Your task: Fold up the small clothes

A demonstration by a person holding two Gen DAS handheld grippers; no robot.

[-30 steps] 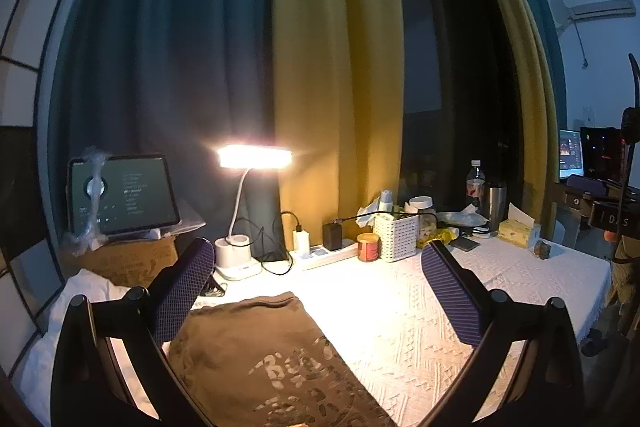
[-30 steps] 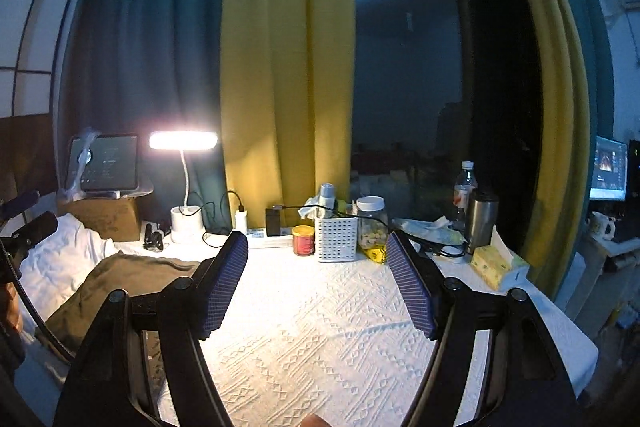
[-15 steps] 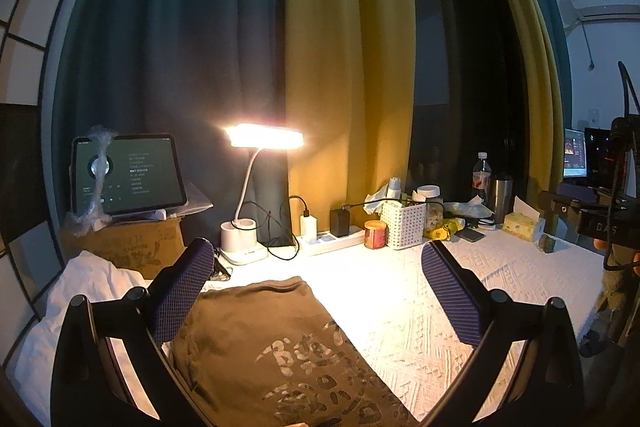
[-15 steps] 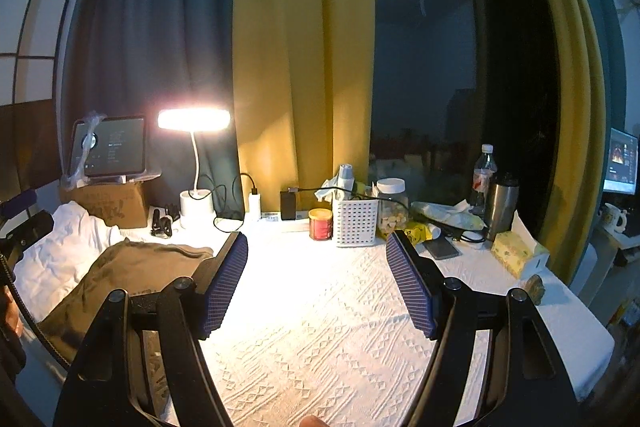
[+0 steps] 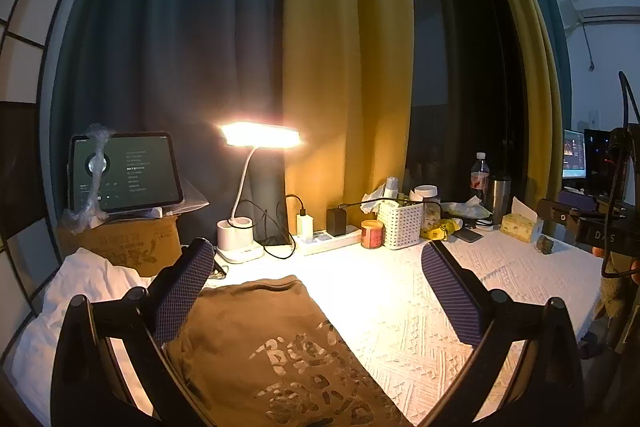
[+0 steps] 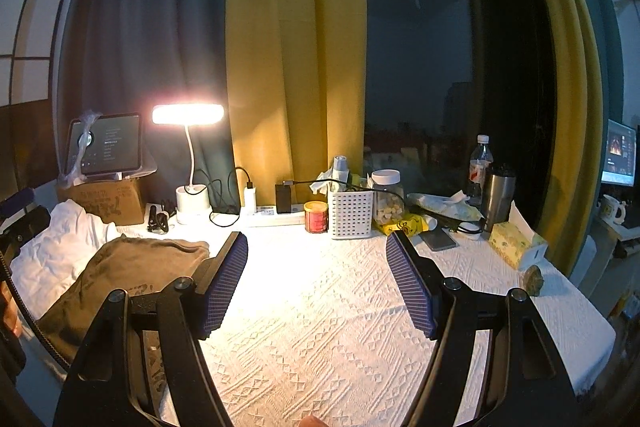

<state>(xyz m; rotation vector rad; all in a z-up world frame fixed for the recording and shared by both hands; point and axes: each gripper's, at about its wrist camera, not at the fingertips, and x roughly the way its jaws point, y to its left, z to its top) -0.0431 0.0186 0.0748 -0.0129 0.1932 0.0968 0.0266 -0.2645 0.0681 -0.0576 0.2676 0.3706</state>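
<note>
While both tools hang above the tabletop with nothing between their pads, the entry reads as follows.

Left gripper: fingers spread wide, empty, raised over the near-left part of the surface. The left pad sits over the garment's left edge in this view; whether it touches cloth cannot be told.

Right gripper: fingers likewise apart, empty, poised over bare white textured cloth, the garment off to its left.

Brown shirt: pale print facing up, lying at the left end of the tabletop, partly over a white bedding heap. It appears already doubled over at least once, its far edge a rounded fold; the near portion runs out of frame.

Background, far edge: lit desk lamp, power strip, red tin, white perforated basket, tissue box, tablet on a cardboard box.

Handling note (judgement): the step in hand looks like approach for the next fold. Bring each gripper down on an opposite corner of one edge, pinch only the upper layers intended to travel, and lift both together so the edge stays straight. Keep the carry low and level, lay it edge to edge, and release only once the cloth rests flat. Soft jersey will sag between the two grips; mild outward tension helps.
</note>
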